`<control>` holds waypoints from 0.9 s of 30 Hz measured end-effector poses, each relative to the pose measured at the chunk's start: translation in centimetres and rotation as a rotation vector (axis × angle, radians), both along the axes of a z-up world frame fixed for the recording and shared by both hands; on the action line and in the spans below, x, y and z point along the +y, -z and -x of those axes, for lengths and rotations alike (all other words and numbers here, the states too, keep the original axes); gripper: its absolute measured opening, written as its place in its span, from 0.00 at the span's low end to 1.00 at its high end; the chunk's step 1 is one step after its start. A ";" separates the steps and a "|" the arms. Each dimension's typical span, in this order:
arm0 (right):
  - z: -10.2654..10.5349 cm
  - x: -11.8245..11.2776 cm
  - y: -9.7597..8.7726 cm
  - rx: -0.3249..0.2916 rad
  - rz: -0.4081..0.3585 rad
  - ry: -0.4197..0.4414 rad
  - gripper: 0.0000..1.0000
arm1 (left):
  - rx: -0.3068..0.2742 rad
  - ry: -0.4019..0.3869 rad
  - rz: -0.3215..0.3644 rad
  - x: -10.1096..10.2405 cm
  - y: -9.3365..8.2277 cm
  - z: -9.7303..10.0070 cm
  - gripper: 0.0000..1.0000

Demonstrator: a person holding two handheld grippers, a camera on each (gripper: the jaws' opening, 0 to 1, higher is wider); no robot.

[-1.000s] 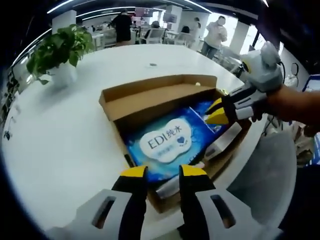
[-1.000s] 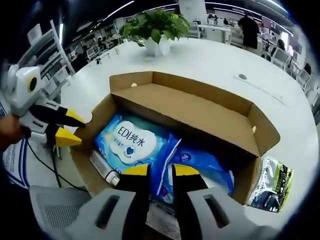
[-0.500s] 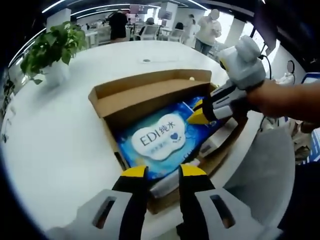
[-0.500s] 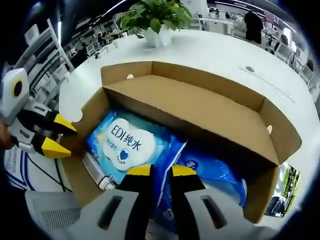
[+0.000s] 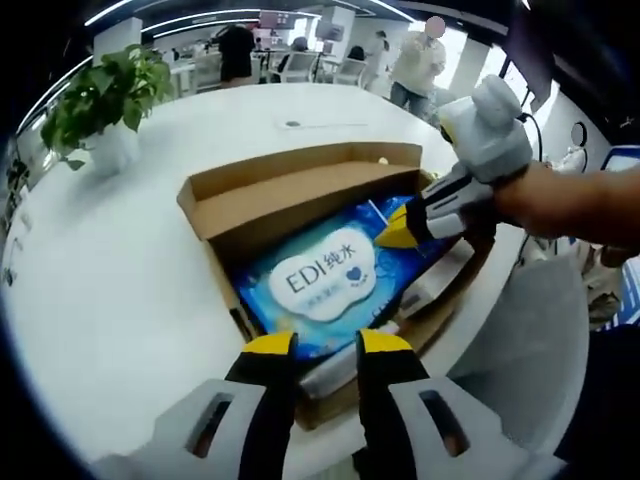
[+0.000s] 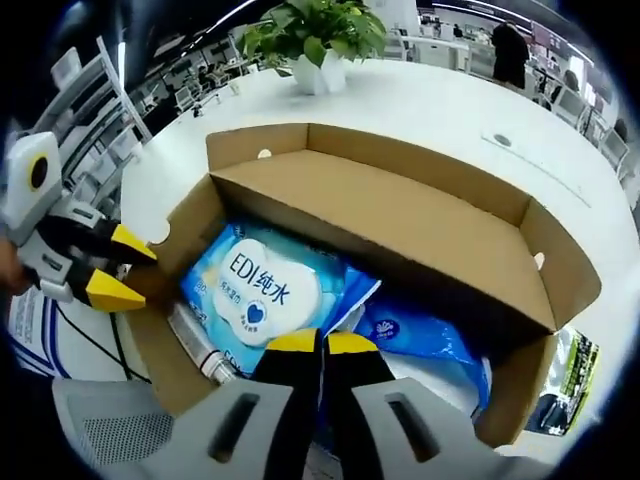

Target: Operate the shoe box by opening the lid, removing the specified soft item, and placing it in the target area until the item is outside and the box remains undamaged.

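The cardboard shoe box (image 5: 300, 190) lies open on the white table, its lid flap (image 6: 400, 220) folded back. Inside lies a soft blue wet-wipes pack (image 5: 325, 280) with a white label. My right gripper (image 6: 321, 343) is shut on the pack's (image 6: 262, 290) near edge, which is puckered upward at the jaws. In the left gripper view, the right gripper (image 5: 398, 230) comes in from the right with its yellow tips down on the pack's far corner. My left gripper (image 5: 327, 345) hangs open above the box's near wall, holding nothing; it appears by the box's left wall (image 6: 128, 272).
Beside the wipes lie a second blue pack (image 6: 415, 335) and a slim tube (image 6: 200, 345). A dark packet (image 6: 560, 385) sits on the table outside the box. A potted plant (image 5: 105, 100) stands farther back. A grey chair (image 5: 540, 340) is by the table edge. People stand far behind.
My right gripper's jaws have gone from apart to shut on the wipes pack's edge, which has risen a little. The left gripper stays open in place.
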State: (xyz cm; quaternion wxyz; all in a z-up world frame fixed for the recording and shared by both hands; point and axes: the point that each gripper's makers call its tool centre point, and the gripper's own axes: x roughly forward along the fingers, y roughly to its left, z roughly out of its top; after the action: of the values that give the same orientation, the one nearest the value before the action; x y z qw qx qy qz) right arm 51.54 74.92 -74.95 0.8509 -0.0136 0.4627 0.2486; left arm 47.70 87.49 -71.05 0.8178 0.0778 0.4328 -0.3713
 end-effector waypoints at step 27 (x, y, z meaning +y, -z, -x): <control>1.4 -6.7 -1.5 -0.034 0.036 0.055 0.00 | 0.077 0.014 -0.035 -4.4 2.3 -4.0 0.18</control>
State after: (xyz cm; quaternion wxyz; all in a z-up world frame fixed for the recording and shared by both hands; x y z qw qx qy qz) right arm 50.14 68.18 -73.42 0.8647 -0.0204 0.4528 0.2164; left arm 51.75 83.11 -73.37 0.7965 0.0808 0.4696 -0.3721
